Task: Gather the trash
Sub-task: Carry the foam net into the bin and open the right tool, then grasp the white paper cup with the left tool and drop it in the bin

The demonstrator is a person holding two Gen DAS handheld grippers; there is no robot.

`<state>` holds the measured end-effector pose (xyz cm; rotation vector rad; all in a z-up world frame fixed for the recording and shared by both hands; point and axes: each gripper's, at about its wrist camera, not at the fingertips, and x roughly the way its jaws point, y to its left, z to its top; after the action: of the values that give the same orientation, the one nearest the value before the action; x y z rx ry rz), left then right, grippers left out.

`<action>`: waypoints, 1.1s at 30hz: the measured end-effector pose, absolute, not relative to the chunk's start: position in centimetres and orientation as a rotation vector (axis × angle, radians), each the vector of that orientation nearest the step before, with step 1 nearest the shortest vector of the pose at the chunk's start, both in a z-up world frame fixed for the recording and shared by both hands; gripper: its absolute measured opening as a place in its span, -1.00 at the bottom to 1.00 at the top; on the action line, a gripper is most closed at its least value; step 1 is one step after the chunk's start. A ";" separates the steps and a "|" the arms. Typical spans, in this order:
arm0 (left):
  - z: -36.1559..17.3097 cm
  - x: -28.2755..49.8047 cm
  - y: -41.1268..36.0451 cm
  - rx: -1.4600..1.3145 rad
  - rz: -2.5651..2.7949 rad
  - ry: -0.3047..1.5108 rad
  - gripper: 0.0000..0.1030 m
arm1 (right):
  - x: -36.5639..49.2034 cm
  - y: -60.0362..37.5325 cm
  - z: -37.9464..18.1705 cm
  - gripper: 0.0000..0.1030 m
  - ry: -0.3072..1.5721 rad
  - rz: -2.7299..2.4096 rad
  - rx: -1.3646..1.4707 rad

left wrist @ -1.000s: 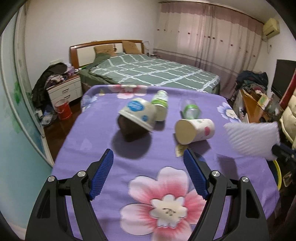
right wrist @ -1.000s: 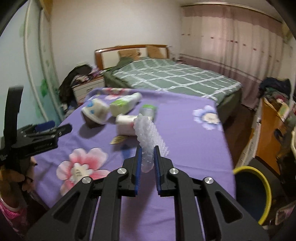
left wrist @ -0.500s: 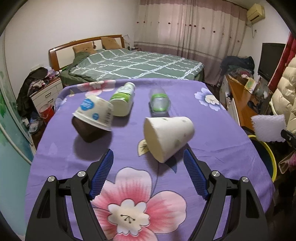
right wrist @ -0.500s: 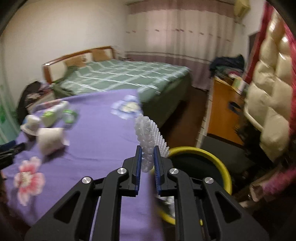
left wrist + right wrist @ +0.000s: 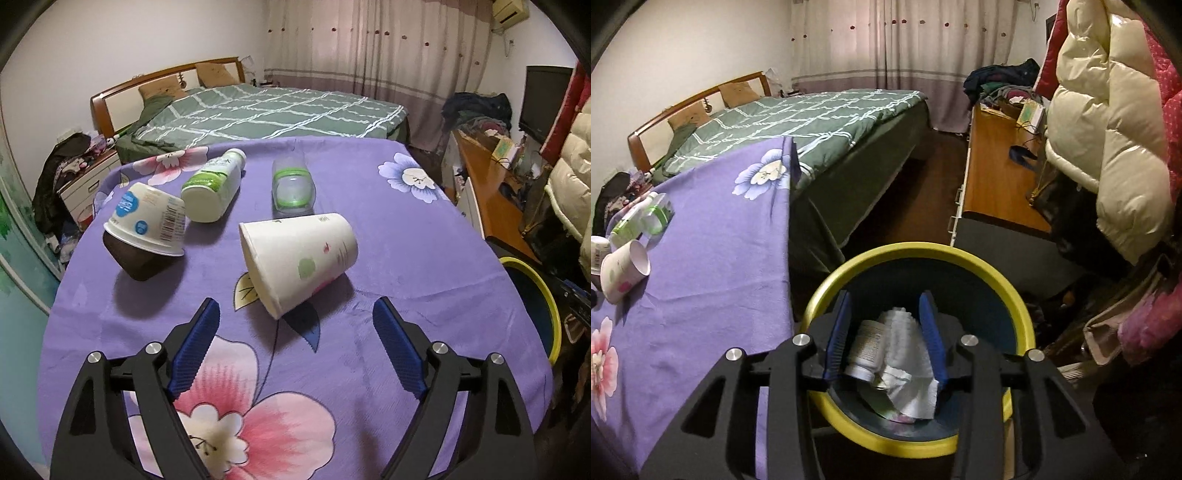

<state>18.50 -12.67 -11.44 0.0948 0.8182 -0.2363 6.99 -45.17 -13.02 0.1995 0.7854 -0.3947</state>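
Note:
My left gripper [image 5: 295, 332] is open and empty, low over the purple flowered tablecloth [image 5: 406, 258]. Just ahead of it a white paper cup [image 5: 299, 258] lies on its side. Beyond lie a white tub [image 5: 147, 221] tipped on a dark bowl, a green-labelled white bottle [image 5: 214, 188] and a clear bottle [image 5: 293, 188]. My right gripper [image 5: 886, 332] is open over the yellow-rimmed bin [image 5: 923, 251]. The white foam net [image 5: 905, 336] lies in the bin beside a white pill bottle [image 5: 866, 347] and crumpled paper.
The bin [image 5: 535, 288] stands on the floor off the table's right edge. A wooden desk [image 5: 993, 177] and a cream puffer jacket [image 5: 1108, 147] are to the right of it. A green bed [image 5: 258, 114] lies beyond the table.
My right gripper swung from the table to above the bin, opened and dropped the foam net into it. My left gripper moved closer to the paper cup.

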 end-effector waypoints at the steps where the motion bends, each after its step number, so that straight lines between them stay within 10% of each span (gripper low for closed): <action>1: -11.6 18.8 -13.0 0.088 -0.225 0.829 0.69 | 7.1 -45.1 -13.0 -0.28 0.784 -0.388 0.201; 33: -15.5 26.2 -17.9 -0.035 0.078 0.914 0.79 | 8.4 -46.0 -14.6 -0.27 0.758 -0.235 0.295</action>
<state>26.20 -17.87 -15.46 -0.0352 0.9145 0.0782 8.38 -46.04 -14.62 0.2953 0.7579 -0.2353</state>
